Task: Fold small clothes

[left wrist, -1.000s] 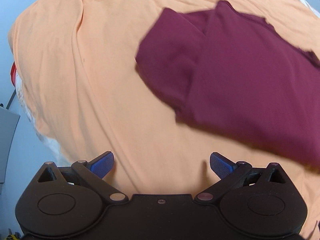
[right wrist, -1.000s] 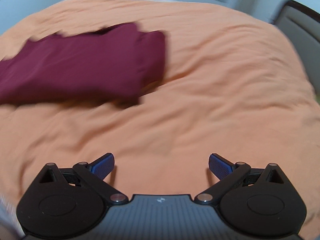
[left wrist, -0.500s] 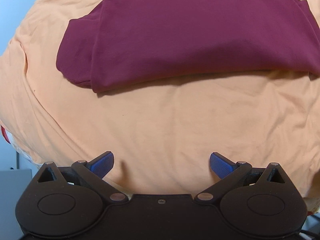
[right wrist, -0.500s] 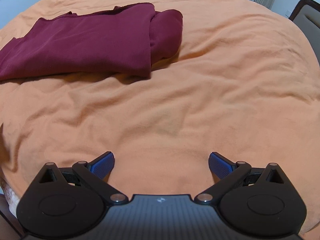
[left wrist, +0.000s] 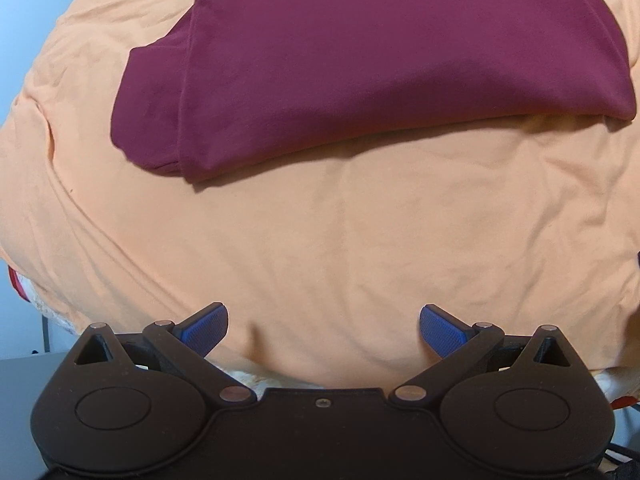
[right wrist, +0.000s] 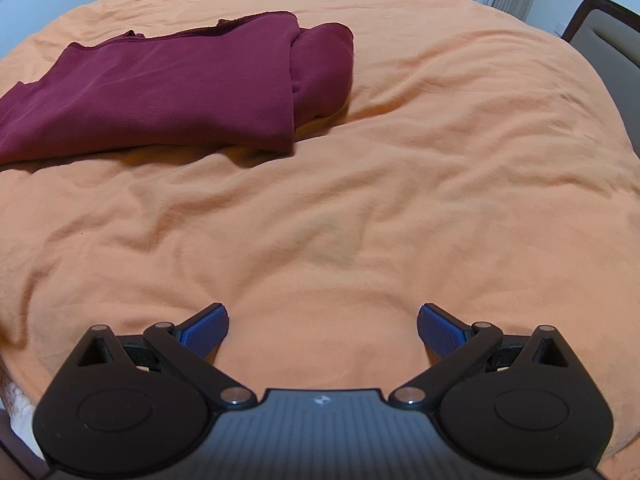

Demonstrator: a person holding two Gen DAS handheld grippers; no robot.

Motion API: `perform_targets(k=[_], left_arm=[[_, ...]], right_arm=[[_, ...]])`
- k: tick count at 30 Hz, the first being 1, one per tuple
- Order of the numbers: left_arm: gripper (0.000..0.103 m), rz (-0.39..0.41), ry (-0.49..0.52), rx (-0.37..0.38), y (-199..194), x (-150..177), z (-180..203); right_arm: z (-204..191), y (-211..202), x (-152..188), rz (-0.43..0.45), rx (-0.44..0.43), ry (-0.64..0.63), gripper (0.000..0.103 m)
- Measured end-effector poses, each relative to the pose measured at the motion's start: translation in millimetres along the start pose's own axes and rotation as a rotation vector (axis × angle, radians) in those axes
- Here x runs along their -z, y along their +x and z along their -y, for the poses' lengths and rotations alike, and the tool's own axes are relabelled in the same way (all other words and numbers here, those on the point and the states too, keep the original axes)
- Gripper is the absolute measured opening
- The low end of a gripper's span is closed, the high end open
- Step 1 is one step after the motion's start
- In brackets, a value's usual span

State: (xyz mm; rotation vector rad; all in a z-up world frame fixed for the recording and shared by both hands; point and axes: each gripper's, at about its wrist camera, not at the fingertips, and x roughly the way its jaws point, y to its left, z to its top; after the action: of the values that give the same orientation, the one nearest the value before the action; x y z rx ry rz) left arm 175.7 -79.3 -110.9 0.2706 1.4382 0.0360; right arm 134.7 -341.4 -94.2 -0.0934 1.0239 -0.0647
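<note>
**A:** Where does the fold stand?

**B:** The bed (right wrist: 440,160), under its orange cover, fills both views. The maroon garment (left wrist: 360,64) lies flat on it at the far side, already doubled over, with a sleeve or side panel tucked under at each end. From the right wrist it sits far and to the left (right wrist: 172,84). I judge the task part-done: a long band that wants at least one more fold.

**A:** So what does the next move call for?

**B:** Probably both tools reaching forward to the near edge or to one end of the garment, pinching through all the layers, then carrying that end over onto the other. The cloth looks soft and thick, so a shallow pinch may catch only the top layer.

**A:** And the jaws?

**B:** The left gripper (left wrist: 323,326) has its jaws spread wide, nothing between them, held over bare cover, well short of the garment. The right gripper (right wrist: 322,326) is the same: wide apart, empty, touching no cloth of the garment.
</note>
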Motion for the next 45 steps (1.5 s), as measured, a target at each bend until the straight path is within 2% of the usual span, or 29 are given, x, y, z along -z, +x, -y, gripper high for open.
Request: perform_targets(k=[3,7,9,16,19,23,26,29,33,40,45], left_arm=[[0.102,-0.015,-0.020,0.025,2,2,-12],[0.102,-0.018,-0.114,0.162,5,4,-35],[0.102,-0.012,-0.149,0.200,8,3,-46],[0.102,0.041,-0.291,0.334,21,-17,-95],[0.102,0.074,-0.293,0.384,23,-29,-113],[0.102,0.126,-0.219,0.423,25,-37,-127],[0.102,0.142,-0.182,0.457,28,-35,-137],[0.102,0.140,-0.200,0.479,36,-28,-145],[0.102,0.129,-0.271,0.506,45,-20,-156],[0.102,0.164,-0.378,0.505,48,-7,-183],[0.102,0.193,-0.488,0.523,51,3,-203]], right_arm=[[-4,0,0,-0.001,0.023,-0.001,0.103],[-9,1,1,0.003,0.054,0.005,0.103],[-12,3,0,-0.006,0.068,0.008,0.103],[-19,10,-16,-0.096,0.122,0.012,0.103],[-24,9,-22,-0.138,0.158,0.027,0.103],[-30,0,-28,-0.159,0.179,0.044,0.103],[-36,-12,-34,-0.130,0.183,0.021,0.103],[-46,-18,-48,-0.092,0.186,-0.022,0.103],[-63,-17,-80,-0.024,0.174,-0.065,0.103],[-101,-6,-162,0.143,0.094,-0.124,0.103],[-135,13,-204,0.194,0.034,-0.215,0.103]])
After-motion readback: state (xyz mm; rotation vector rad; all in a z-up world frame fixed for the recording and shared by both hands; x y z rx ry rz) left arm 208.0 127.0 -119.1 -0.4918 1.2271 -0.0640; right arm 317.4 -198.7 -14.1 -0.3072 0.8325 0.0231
